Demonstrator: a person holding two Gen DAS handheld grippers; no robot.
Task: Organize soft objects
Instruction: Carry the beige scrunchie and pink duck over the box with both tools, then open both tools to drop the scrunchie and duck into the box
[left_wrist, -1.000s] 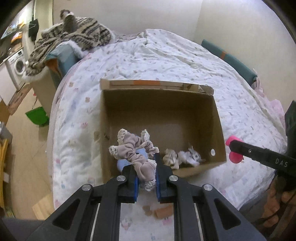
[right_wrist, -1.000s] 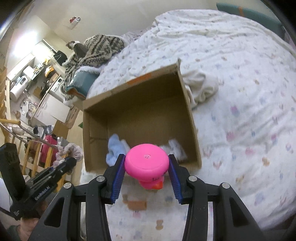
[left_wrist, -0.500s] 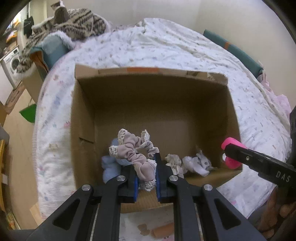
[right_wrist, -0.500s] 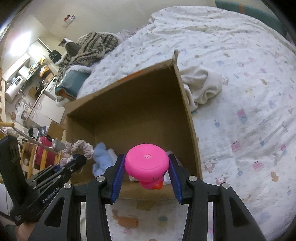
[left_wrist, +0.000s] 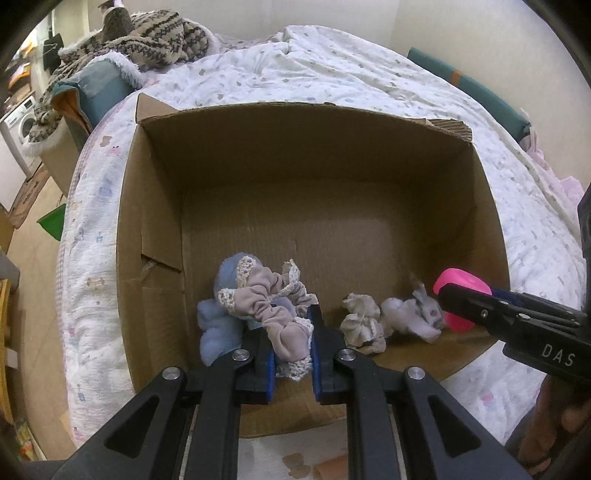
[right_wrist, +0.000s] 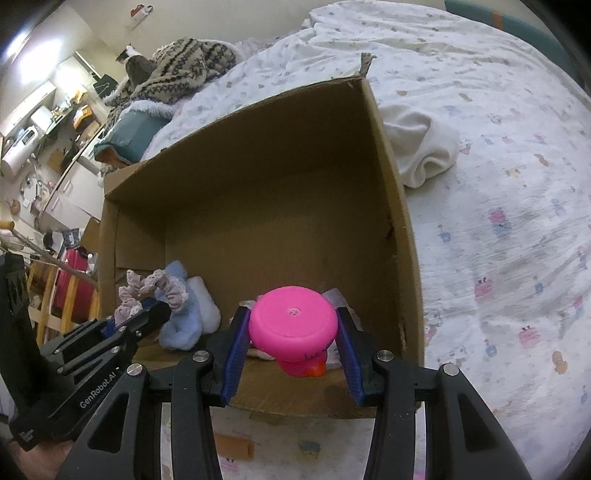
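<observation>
An open cardboard box (left_wrist: 155, 229) (right_wrist: 391, 206) sits on the bed. My left gripper (left_wrist: 291, 332) is shut on a mauve lace-trimmed scrunchie (left_wrist: 273, 302) and holds it over the box's near left part; it also shows in the right wrist view (right_wrist: 147, 291). My right gripper (right_wrist: 291, 332) is shut on a pink rubber toy (right_wrist: 293, 321) over the box's near right corner, and the toy shows in the left wrist view (left_wrist: 461, 284). Inside the box lie a light blue plush (left_wrist: 218, 325) (right_wrist: 188, 317), a beige crumpled cloth (left_wrist: 360, 321) and a grey-white soft item (left_wrist: 410, 314).
The bed has a white patterned quilt (right_wrist: 498, 184). A white cloth (right_wrist: 421, 147) lies on it right of the box. A knit blanket with a cat on it (left_wrist: 147, 29) is at the far left. A green bin (left_wrist: 51, 221) stands on the floor left of the bed.
Both grippers have moved forward and down toward the box with their objects still held. The scrunchie and the pink toy now hang over the box's inside near its front wall.
</observation>
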